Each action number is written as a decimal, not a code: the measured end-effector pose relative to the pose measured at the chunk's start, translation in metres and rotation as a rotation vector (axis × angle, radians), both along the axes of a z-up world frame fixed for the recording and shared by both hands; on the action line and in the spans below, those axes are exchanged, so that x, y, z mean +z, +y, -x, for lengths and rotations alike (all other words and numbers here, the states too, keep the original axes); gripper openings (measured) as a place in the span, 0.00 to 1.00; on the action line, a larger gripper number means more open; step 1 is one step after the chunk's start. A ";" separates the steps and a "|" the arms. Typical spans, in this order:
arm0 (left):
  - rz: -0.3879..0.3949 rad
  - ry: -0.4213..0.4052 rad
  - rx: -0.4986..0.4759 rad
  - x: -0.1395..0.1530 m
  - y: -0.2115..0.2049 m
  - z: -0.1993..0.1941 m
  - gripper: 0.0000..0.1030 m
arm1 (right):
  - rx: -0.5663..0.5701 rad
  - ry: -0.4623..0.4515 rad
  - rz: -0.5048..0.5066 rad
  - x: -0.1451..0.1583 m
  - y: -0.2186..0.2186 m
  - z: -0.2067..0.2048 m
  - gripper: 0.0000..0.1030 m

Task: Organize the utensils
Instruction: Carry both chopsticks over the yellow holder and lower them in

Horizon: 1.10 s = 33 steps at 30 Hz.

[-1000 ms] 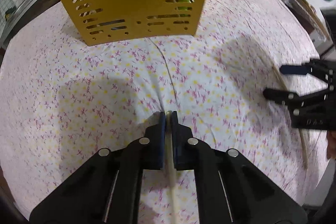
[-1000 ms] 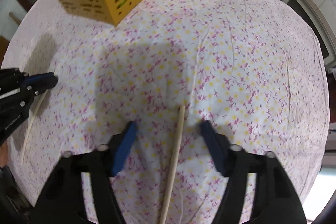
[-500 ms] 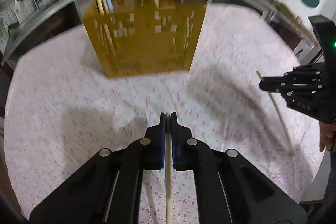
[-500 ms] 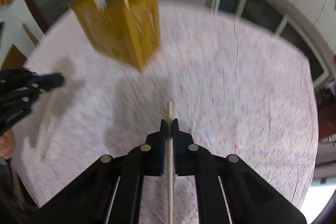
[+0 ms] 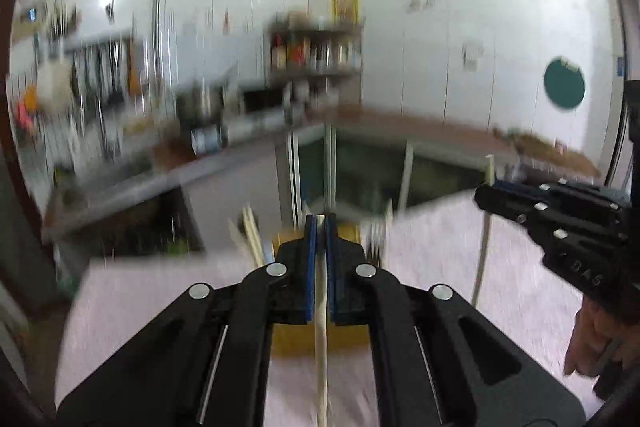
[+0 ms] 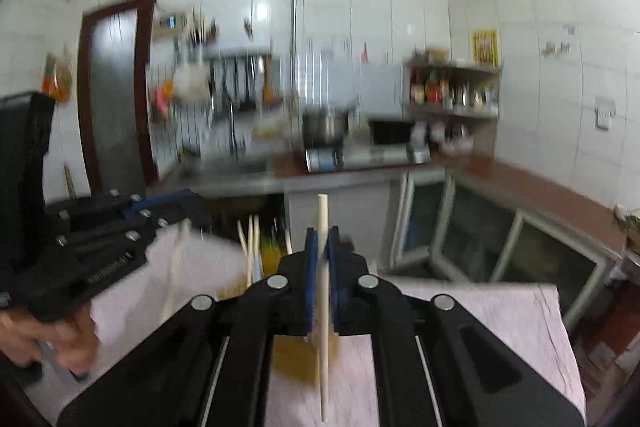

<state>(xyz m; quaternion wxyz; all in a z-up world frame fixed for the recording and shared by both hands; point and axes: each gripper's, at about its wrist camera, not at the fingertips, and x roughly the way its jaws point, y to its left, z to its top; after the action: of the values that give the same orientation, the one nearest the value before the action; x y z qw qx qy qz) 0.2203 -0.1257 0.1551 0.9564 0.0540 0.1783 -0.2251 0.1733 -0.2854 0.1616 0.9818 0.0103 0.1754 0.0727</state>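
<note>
My left gripper is shut on a pale chopstick that runs back between its fingers. My right gripper is shut on a second pale chopstick, whose tip sticks up above the fingers. Both are lifted and tilted up above the table. The yellow slotted utensil holder stands just beyond and below the left fingers, with several chopsticks upright in it; it also shows in the right wrist view. The right gripper shows at the right of the left wrist view. Both views are blurred.
The table wears a pink floral cloth. Behind it runs a kitchen counter with pots and a spice shelf, and glass-door cabinets. A hand holds the left gripper.
Both grippers rose from the cloth and tilted up, so the views swung from the table to the kitchen wall. The right gripper closed on its chopstick a second ago.
</note>
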 end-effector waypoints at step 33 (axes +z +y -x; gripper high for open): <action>0.218 -0.261 0.059 0.014 -0.006 -0.109 0.03 | 0.006 -0.060 -0.041 -0.057 0.004 -0.087 0.06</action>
<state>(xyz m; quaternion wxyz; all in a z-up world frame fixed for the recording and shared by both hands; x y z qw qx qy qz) 0.3292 -0.1312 0.1692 0.9777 -0.0264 0.0287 -0.2062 0.2602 -0.2819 0.1049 0.9859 0.0279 0.1446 0.0793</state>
